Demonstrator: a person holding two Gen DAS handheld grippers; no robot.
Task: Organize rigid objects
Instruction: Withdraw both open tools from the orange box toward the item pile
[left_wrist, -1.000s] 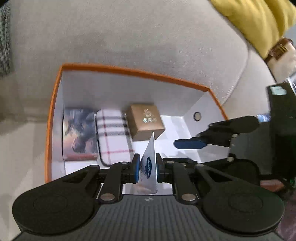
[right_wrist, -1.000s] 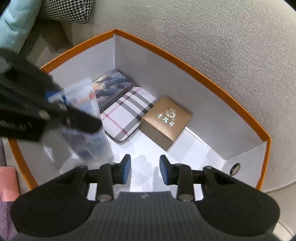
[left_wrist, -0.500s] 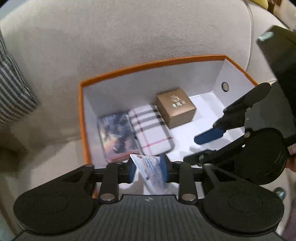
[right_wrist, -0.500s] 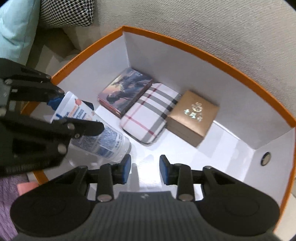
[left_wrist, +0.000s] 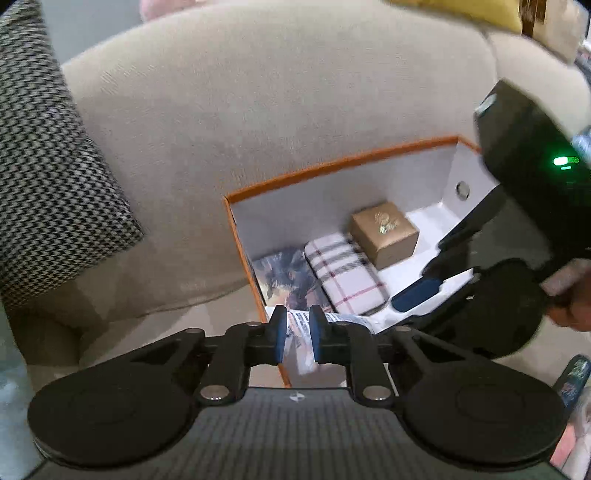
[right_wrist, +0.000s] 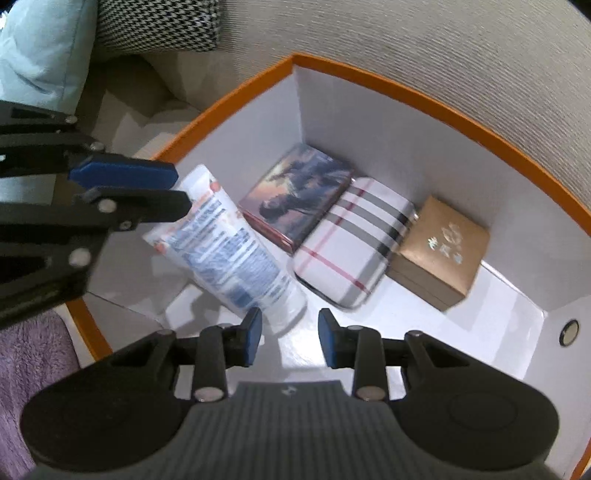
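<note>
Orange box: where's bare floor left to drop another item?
Free: white floor on the near side of the brown box and plaid case, out to the grommet. Crowded: back-left corner, where tube, picture box and case lie side by side.

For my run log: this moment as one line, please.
left gripper: just closed, empty | right gripper: open | tube: lying in box

Left wrist view looks down from outside the orange box (left_wrist: 332, 162); right wrist view sits close above it (right_wrist: 443, 107); both share its interior
</note>
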